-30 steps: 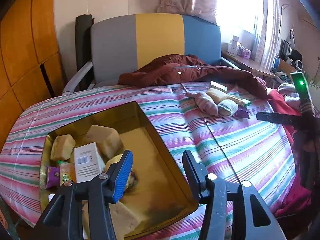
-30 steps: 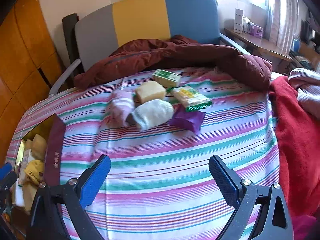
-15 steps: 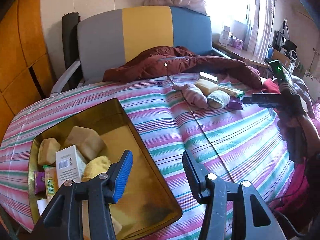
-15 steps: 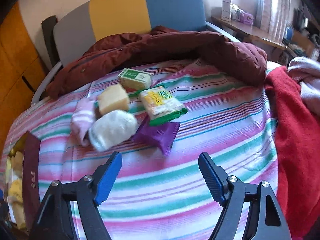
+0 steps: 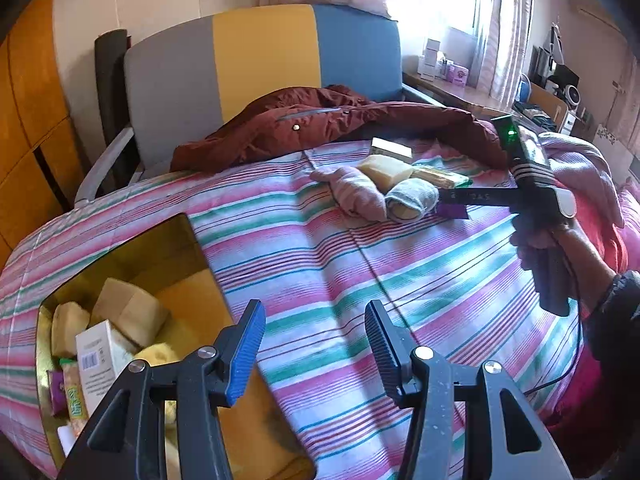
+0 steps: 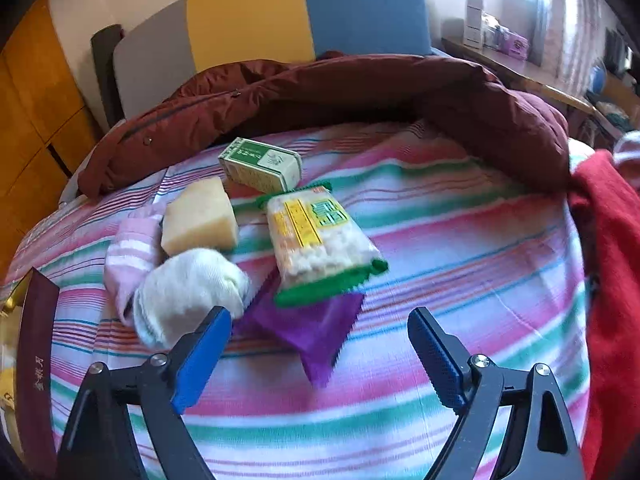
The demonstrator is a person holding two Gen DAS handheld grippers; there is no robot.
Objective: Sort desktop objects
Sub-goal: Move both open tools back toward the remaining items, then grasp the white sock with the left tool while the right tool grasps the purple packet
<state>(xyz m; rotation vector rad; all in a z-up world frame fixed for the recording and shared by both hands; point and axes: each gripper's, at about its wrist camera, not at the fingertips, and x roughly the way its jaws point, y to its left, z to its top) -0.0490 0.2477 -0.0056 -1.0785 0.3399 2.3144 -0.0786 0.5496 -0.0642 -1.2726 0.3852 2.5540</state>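
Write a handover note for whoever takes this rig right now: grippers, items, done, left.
Left gripper: open, empty, over the gold box edge.
Right gripper: jaws opening, nothing between them, just short of the purple packet.
Done: several sponges, a carton and snack packets lie in the box.
Left on the striped cover: purple packet, green-edged snack pack, green carton, yellow sponge, white sock, pink sock.

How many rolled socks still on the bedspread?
2. The pink striped sock lies at the cluster's left edge, and the white sock lies against it, nearest the right claw. Others may be hidden.
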